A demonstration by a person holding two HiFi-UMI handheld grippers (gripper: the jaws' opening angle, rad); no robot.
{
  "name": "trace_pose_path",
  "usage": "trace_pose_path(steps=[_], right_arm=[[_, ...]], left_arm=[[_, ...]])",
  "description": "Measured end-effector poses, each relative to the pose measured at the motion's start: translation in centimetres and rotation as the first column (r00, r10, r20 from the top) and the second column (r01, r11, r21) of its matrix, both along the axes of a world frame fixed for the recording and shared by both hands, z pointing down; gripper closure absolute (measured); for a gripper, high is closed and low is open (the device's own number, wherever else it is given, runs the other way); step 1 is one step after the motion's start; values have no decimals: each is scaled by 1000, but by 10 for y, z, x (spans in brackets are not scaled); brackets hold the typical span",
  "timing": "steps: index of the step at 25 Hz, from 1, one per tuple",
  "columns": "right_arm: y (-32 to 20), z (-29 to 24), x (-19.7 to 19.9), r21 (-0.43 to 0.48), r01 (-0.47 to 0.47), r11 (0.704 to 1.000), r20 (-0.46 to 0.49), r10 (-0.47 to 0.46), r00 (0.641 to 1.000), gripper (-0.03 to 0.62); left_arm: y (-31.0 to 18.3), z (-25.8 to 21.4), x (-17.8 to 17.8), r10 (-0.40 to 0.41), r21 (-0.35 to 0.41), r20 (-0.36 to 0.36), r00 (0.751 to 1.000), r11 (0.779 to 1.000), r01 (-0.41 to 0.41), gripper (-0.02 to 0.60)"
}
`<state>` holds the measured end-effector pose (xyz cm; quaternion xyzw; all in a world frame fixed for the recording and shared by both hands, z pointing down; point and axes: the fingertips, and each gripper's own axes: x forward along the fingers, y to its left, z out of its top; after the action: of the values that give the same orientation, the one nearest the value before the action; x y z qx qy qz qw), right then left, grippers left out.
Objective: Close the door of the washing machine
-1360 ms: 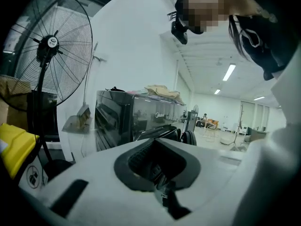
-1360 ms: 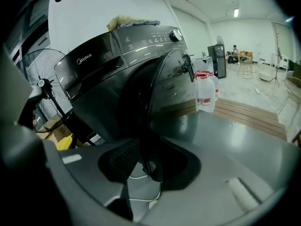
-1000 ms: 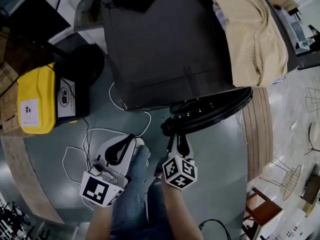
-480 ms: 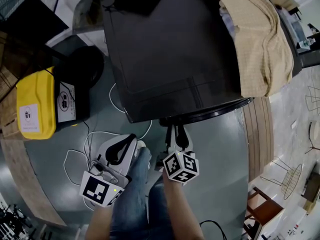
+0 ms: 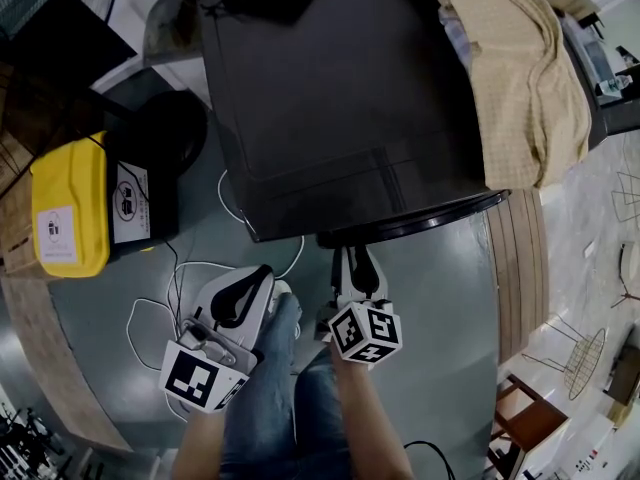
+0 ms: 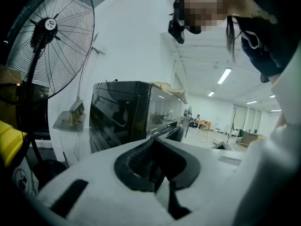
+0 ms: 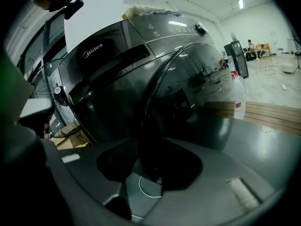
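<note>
Door edge between parted jaws of right gripper

Washing machine — back off upper edge

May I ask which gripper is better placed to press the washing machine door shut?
Right: the right gripper is at the rim of the dark round washing-machine door; the left gripper hangs back from it.

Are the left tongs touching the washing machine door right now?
No, the head view shows the left tongs down beside the person's leg, with bare floor between them and the door.
</note>
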<state>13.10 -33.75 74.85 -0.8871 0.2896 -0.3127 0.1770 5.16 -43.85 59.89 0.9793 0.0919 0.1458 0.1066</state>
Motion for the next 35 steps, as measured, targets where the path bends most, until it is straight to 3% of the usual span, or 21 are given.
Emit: trace_pose_path(steps=[5,8,10,17,21,26,35], right_arm=[[1,-2,-5,-21,78,997,-22,-79,997,457],[5,-14,-9,-58,113,992,-48,-116,992,559],[10,-28,-11,-56,120,991,-60,-124,990,571],[41,-127,-2,-56,187,981,-212,-195,958,585],[64,-211,9,-70,232,970,-348,-242,906,585],[87,-318,33,-48,282,958,-531,-263,806,585],[149,-463,46,1,296,955,-684,-215,697,585]], left_arm=[[5,-3,-2,-13,8,-6,1000,1000,13,583],[10,-9,-6,-24,13,-6,1000,1000,24,583],[15,-18,-8,-31,18,-10,999,999,31,583],[44,-73,-7,-62,50,-48,997,997,65,583],[63,-121,-6,-103,82,-92,990,991,110,583],[78,-193,3,-158,151,-204,966,970,191,583],[118,-320,7,-199,239,-349,916,926,293,583]])
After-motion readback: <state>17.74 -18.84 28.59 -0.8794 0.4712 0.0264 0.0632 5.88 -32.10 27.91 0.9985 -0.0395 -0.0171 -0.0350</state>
